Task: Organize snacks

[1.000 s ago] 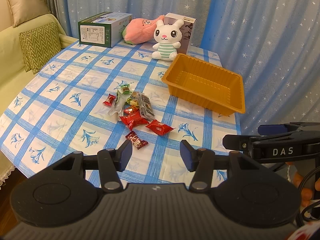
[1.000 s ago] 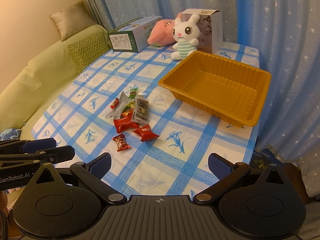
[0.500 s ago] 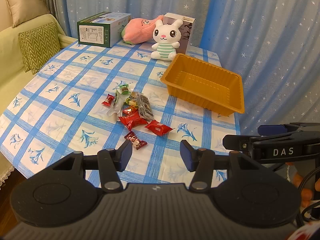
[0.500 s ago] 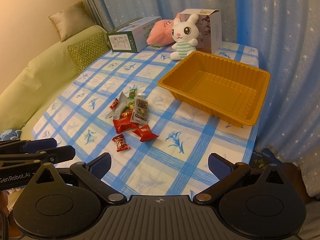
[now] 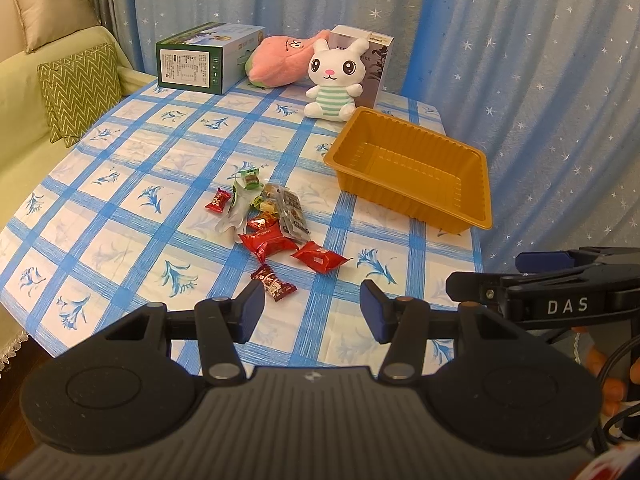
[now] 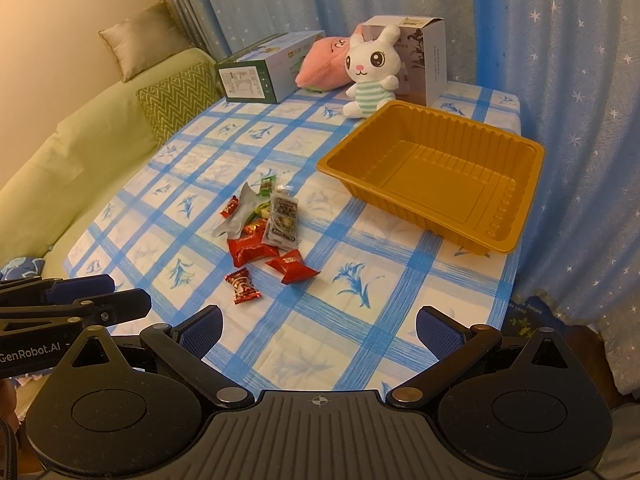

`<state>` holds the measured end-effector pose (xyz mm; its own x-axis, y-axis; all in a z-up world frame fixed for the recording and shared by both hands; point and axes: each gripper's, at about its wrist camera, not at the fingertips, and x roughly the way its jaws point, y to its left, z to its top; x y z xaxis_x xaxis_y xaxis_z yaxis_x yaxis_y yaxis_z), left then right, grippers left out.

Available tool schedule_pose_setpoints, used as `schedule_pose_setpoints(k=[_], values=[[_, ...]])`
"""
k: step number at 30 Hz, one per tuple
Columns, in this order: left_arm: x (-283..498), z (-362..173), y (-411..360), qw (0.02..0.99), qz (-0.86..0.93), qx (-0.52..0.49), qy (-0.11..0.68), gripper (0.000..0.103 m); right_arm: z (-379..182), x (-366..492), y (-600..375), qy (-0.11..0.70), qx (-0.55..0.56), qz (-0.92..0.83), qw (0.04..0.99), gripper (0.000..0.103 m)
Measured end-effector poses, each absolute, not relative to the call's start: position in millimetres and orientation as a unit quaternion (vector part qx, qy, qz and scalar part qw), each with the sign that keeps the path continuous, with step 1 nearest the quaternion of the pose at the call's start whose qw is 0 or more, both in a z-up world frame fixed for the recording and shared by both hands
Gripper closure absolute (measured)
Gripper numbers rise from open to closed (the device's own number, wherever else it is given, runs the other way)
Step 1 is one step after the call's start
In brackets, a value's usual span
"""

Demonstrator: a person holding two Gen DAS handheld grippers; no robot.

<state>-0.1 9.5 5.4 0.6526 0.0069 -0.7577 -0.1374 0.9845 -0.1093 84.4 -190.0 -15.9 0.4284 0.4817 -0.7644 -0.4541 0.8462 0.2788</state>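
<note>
Snack pile (image 5: 267, 222): lower wrappers hidden under upper packets, print too small to be read | pink plush (image 6: 322, 65): partly hidden behind white rabbit (image 6: 370, 73) | right gripper (image 5: 560, 284): cut off by frame edge in left wrist view

tray (image 6: 516, 216): glossy ribbed plastic | wrappers (image 5: 318, 257): shiny foil | tablecloth (image 5: 120, 216): matt cloth | bunny (image 6: 370, 80): plush

L gripper (image 5: 312, 306): jaws apart, moderate gap, nothing between pads, held level at near edge of scene, pointing far. R gripper (image 6: 318, 330): jaws spread wider, empty, also near edge, pointing far. R sits just to right of L; each shows at the side of the other's view. Both off the surface.
</note>
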Motion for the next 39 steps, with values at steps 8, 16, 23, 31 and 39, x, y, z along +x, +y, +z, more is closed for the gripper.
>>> schedule_pose_setpoints(k=[8,16,23,31,39], values=[[9.2,1.7,19.4,0.905,0.047,-0.079,0.416,0.053,-24.3,92.1,-187.2,0.456,0.029,0.287,0.842,0.000],[25.8,-11.9,34.8,0.904,0.059,-0.077,0.415,0.053,-37.0,105.7,-186.5,0.439,0.036,0.321,0.838,0.000],[40.6,-29.1,49.8,0.903,0.069,-0.074,0.417,0.053,-56.3,125.8,-172.6,0.430,0.030,0.349,0.832,0.013],[52.8,-47.5,66.5,0.899,0.081,-0.074,0.425,0.053,-80.4,148.9,-148.7,0.419,-0.001,0.378,0.826,0.025],[62.5,-64.8,85.1,0.891,0.093,-0.075,0.439,0.053,-104.9,167.1,-116.3,0.421,-0.033,0.411,0.808,0.042]])
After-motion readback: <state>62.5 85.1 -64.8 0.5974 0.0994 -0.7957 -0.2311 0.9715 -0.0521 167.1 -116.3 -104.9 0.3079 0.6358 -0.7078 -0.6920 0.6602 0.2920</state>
